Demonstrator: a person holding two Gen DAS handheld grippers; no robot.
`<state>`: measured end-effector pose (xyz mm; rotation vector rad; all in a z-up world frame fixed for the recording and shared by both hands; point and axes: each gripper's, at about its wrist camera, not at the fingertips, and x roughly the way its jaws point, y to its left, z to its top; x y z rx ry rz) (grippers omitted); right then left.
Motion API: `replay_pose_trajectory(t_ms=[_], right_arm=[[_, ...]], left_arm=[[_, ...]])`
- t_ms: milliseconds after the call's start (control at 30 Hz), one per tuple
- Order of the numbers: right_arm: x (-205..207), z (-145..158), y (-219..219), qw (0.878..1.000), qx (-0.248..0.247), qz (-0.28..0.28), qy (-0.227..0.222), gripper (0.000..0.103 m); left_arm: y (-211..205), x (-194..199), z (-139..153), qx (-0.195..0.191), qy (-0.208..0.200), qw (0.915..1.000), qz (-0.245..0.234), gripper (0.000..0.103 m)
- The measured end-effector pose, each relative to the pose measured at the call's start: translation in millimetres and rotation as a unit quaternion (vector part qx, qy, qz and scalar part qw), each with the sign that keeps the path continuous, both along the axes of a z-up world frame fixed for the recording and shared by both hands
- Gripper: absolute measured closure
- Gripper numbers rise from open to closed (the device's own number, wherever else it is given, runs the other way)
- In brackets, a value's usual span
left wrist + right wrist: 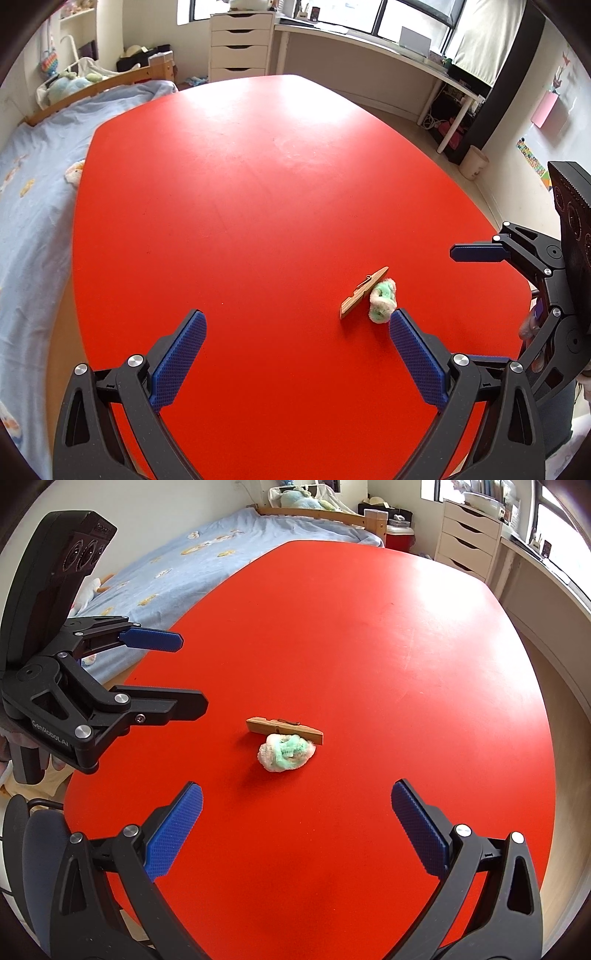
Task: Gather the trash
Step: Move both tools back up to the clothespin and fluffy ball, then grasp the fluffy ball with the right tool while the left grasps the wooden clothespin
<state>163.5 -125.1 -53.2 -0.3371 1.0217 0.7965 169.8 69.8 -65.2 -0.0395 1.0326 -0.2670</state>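
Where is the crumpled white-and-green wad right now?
The crumpled white-and-green wad lies on the red table, touching the wooden clothespin. In the right wrist view it is centred ahead of the open right tongs.

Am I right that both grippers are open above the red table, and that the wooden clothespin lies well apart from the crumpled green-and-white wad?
Not quite: the wooden clothespin lies right against the crumpled green-and-white wad, not apart from it, as the right wrist view shows. The rest holds: the left gripper and the right gripper are both open above the red table.
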Motion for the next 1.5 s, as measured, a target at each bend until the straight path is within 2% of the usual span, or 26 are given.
replay_pose_trajectory(t_ms=[300,367,500,633,700,1367,1500], right_arm=[[5.8,-10.2,8.6,1.0,0.002,-0.001,-0.005,0.004],[7.0,-11.0,10.4,1.0,0.0,0.001,-0.008,0.014],[5.8,-13.1,12.4,1.0,-0.004,0.004,-0.008,0.025],[5.7,-14.8,15.4,1.0,-0.01,0.01,-0.008,0.043],[6.7,-15.1,16.0,1.0,-0.011,0.01,-0.008,0.046],[10.8,-12.1,12.4,1.0,0.001,0.017,-0.009,0.1],[13.4,-9.7,7.6,1.0,0.002,0.01,-0.013,0.102]], left_arm=[[4.9,9.7,-6.6,-0.005,0.0,1.0,0.001,0.008],[5.4,10.9,-6.6,-0.008,-0.002,1.0,0.001,0.008],[5.4,12.5,-6.7,-0.011,-0.005,0.9999,-0.001,0.008],[4.2,13.6,-7.2,-0.011,-0.006,0.9999,-0.007,0.008],[3.6,14.2,-7.4,-0.012,-0.006,0.9999,-0.009,0.008],[-12.5,16.8,-14.4,-0.013,-0.005,0.9987,-0.05,0.008],[-20.9,14.4,-16.8,-0.012,-0.005,0.9979,-0.064,0.008]])
